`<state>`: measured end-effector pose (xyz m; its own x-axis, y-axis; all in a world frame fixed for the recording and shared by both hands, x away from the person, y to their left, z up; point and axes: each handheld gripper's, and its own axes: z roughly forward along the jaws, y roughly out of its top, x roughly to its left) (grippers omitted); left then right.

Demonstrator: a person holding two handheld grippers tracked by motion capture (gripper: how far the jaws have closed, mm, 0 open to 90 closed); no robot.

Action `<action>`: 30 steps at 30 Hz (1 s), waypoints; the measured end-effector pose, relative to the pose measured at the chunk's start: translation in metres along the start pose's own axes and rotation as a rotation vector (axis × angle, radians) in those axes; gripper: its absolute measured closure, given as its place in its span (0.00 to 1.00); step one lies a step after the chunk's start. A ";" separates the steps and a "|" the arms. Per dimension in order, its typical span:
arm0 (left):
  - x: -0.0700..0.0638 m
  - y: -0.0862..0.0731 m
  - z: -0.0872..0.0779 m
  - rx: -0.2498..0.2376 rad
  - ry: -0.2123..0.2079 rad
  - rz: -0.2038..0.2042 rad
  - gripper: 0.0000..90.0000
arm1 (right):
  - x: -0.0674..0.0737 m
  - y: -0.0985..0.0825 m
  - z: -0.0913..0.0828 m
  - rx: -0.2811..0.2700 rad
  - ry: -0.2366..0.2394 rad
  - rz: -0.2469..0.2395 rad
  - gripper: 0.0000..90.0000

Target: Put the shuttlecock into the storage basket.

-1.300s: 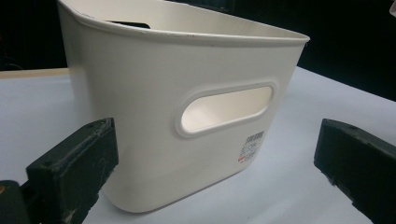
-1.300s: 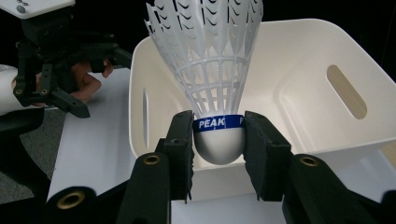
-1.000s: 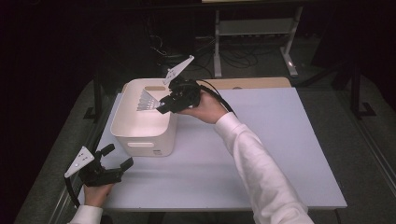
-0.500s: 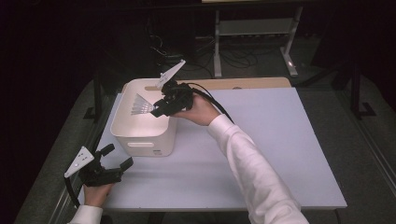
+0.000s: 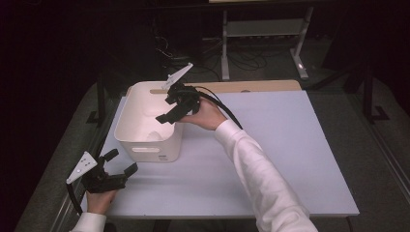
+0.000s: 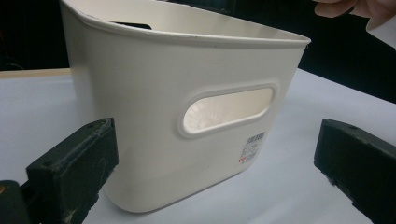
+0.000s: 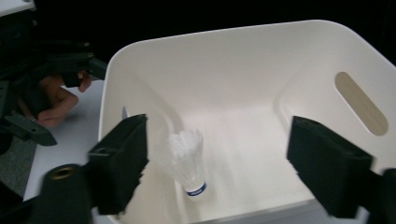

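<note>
Dark room, white table [image 5: 290,159], wooden strip [image 5: 261,86] along its far edge, metal rack [image 5: 263,34], tangled cables [image 5: 212,60] on floor

Shuttlecock [image 7: 187,163] blurred, seemingly mid-air inside bin [image 7: 233,56]; hidden behind bin wall [image 6: 154,116] in left gripper view; person's hand [image 6: 355,7] cropped at one o'clock.

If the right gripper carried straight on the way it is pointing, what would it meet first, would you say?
Most likely the white feathered shuttlecock on the floor of the white plastic bin. The right gripper points down into the bin with open jaws either side of it; depth is hard to judge, so it may meet the floor beside it.
</note>
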<state>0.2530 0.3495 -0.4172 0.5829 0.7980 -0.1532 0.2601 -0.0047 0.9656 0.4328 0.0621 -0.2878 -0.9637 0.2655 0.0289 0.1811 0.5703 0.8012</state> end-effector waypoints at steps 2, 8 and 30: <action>-0.001 0.000 0.000 -0.004 -0.001 -0.005 0.00 | -0.002 -0.002 -0.003 -0.007 -0.010 0.000 0.14; -0.001 0.000 0.000 -0.003 -0.002 -0.006 0.00 | -0.005 -0.007 -0.013 -0.021 -0.046 0.047 0.01; 0.000 0.000 0.003 0.005 -0.003 -0.001 0.00 | -0.019 -0.044 -0.058 -0.134 -0.131 0.098 0.00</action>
<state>0.2551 0.3474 -0.4178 0.5854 0.7959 -0.1544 0.2645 -0.0075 0.9644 0.4317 -0.0133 -0.2893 -0.9073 0.4187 0.0394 0.2364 0.4304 0.8711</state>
